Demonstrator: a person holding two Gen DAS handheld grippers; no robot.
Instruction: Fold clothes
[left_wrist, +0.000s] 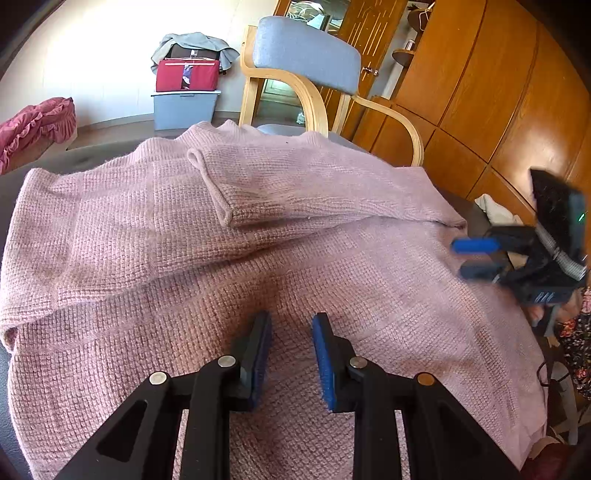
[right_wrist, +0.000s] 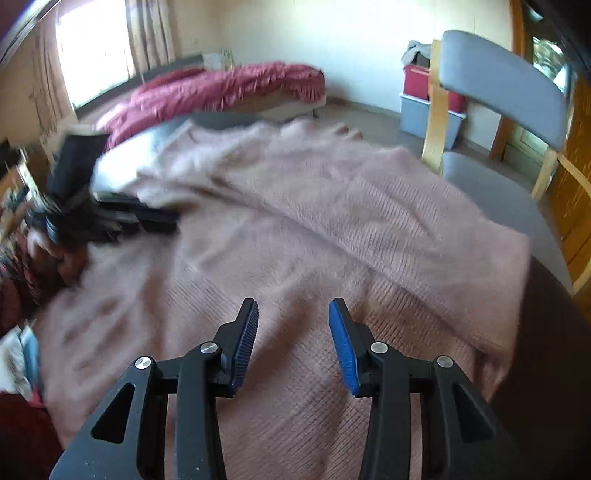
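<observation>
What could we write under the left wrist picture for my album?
Open left gripper hovers over a pink knitted sweater, one sleeve folded across it.

Fuzzy pink knit sweater (left_wrist: 295, 240); glossy wooden wardrobe (left_wrist: 480, 92).

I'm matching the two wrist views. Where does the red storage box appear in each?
Left wrist view: red storage box at upper centre-left, on a grey bin.
Right wrist view: it sits upper right, partly behind the chair frame.
Shared landmark: the grey-backed wooden chair.
</observation>
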